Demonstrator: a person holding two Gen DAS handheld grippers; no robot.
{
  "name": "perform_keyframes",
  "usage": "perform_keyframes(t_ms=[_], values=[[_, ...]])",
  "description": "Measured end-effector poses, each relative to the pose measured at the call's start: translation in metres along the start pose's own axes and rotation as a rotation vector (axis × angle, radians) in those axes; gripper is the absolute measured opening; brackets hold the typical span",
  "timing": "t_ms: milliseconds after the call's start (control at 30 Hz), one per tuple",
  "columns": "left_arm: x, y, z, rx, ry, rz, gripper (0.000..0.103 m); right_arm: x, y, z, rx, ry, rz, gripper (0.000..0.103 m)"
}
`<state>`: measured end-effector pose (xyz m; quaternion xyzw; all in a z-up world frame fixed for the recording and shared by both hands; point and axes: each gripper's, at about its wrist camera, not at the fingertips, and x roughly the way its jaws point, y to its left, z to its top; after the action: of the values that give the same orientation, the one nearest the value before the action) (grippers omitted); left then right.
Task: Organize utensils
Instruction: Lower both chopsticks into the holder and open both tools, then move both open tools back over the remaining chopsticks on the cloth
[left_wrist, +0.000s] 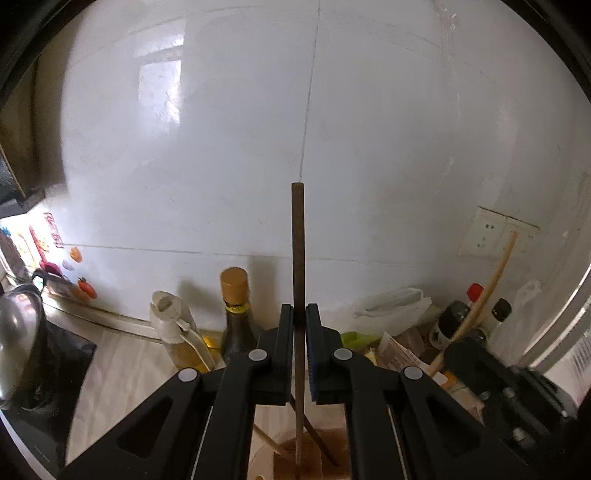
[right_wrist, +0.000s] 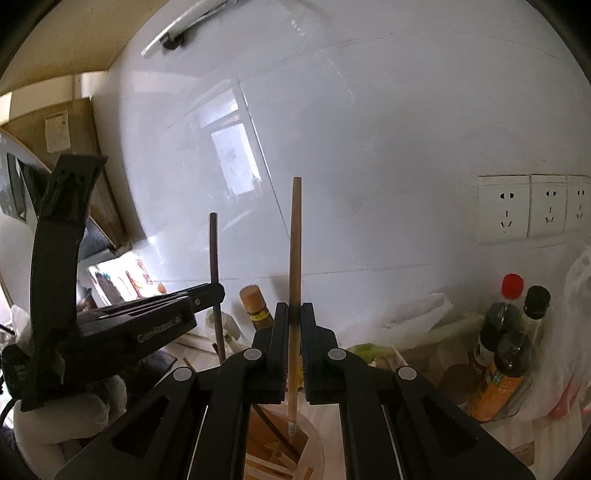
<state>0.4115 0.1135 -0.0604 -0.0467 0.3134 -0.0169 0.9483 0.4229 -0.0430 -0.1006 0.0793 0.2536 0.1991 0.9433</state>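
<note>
Holding upright sticks above the holder (right_wrist: 284, 443), we clenched the left tongs (left_wrist: 300, 317) on a dark chopstick (left_wrist: 297, 240), the right tongs (right_wrist: 294, 314) on a pale one (right_wrist: 294, 240); lowering them came next.

Two upright chopsticks (right_wrist: 294, 280) above holder (right_wrist: 317, 443) (bottles (right_wrist: 506, 354) rightward)

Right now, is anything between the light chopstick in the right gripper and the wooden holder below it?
Nothing visible blocks it. The light chopstick, clamped in the right gripper, already has its lower tip inside the wooden holder, beside a dark stick leaning there. The left gripper holds its dark chopstick off to the side.
</note>
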Motion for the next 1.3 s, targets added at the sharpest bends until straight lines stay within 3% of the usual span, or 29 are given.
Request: perform_keyframes(t_ms=[200, 233, 267, 333, 367, 433, 500, 567, 667, 900, 1000, 1233, 1300], values=[[-0.017, 0.015, -0.001, -0.080, 0.068, -0.026, 0.014, -0.001, -0.003, -0.003, 0.028, 0.105, 0.051, 0.007], [-0.021, 0.018, 0.000, -0.091, 0.072, -0.014, 0.029, -0.003, -0.005, -0.003, 0.038, 0.110, 0.054, 0.009], [-0.029, 0.023, 0.000, -0.106, 0.068, -0.001, 0.056, -0.007, -0.006, -0.002, 0.047, 0.113, 0.052, 0.015], [-0.044, 0.030, 0.001, -0.123, 0.050, 0.018, 0.091, -0.017, -0.009, 0.001, 0.067, 0.110, 0.058, 0.026], [-0.051, 0.032, 0.000, -0.121, 0.037, 0.029, 0.095, -0.023, -0.009, 0.003, 0.070, 0.109, 0.050, 0.032], [-0.067, 0.034, -0.002, -0.098, 0.026, 0.077, 0.096, -0.033, -0.009, 0.006, 0.073, 0.110, 0.049, 0.040], [-0.078, 0.036, -0.010, -0.084, 0.036, 0.110, 0.102, -0.042, -0.006, 0.008, 0.066, 0.119, 0.025, 0.055], [-0.086, 0.037, -0.021, -0.079, 0.039, 0.122, 0.103, -0.054, -0.002, 0.006, 0.053, 0.143, -0.011, 0.082], [-0.094, 0.035, -0.043, -0.057, 0.059, 0.177, 0.103, -0.071, 0.000, -0.005, 0.053, 0.170, -0.077, 0.099], [-0.097, 0.029, -0.106, -0.038, 0.173, 0.188, 0.103, -0.098, -0.035, -0.057, 0.160, 0.284, -0.197, 0.100], [-0.090, 0.017, -0.136, -0.008, 0.236, 0.202, 0.103, -0.109, -0.060, -0.088, 0.201, 0.292, -0.250, 0.102], [-0.057, -0.028, -0.204, 0.052, 0.407, 0.206, 0.103, -0.100, -0.118, -0.161, 0.232, 0.535, -0.357, 0.103], [-0.044, -0.042, -0.221, 0.058, 0.453, 0.198, 0.103, -0.099, -0.134, -0.180, 0.261, 0.602, -0.372, 0.099]])
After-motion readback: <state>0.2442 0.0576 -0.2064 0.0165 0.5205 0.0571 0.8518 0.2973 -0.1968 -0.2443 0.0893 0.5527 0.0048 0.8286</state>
